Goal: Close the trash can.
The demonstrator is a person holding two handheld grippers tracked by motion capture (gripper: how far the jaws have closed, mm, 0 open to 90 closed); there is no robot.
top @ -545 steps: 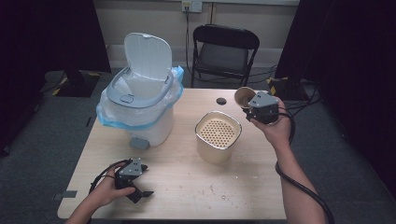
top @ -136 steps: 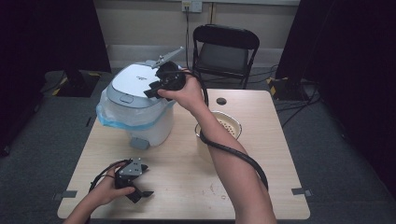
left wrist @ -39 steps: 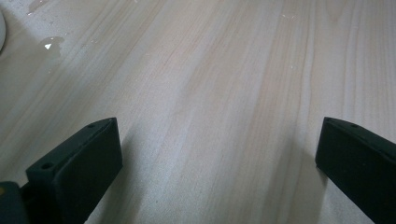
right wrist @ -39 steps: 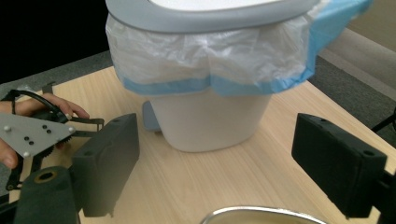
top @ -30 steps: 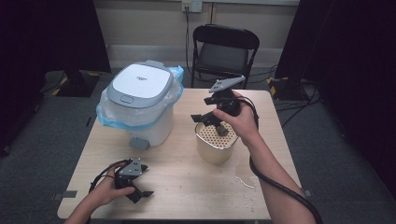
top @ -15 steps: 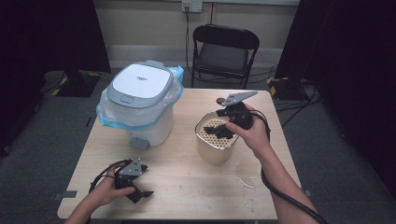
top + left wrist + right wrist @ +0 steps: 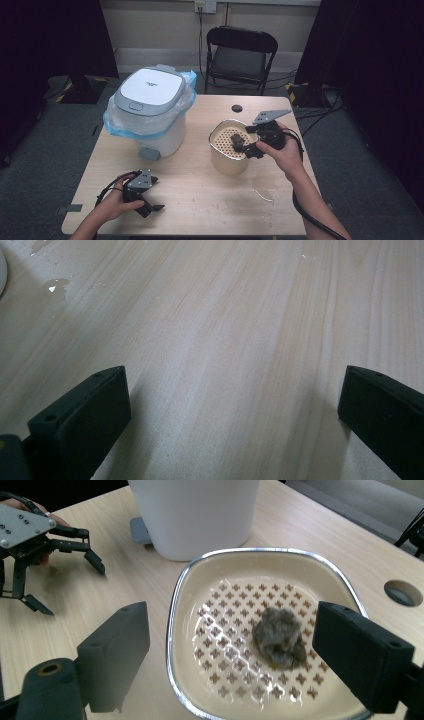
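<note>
Jaws of the right gripper (image 7: 230, 680) stand wide apart over the cream perforated basket (image 7: 200, 580), where a grey-brown clump (image 7: 279, 636) lies ungripped, while the left gripper (image 7: 145, 197) rests spread open on the wooden table (image 7: 225, 340).

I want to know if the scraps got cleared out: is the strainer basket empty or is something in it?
Not empty. A grey-brown clump lies on the perforated floor of the strainer basket, between the open right gripper's fingers.

My table (image 7: 200, 200) is pale wood with a round hole (image 7: 237, 108) near its far edge. On it I see the white lidded bin (image 7: 150, 115) and the cream perforated basket (image 7: 227, 152), well apart.
</note>
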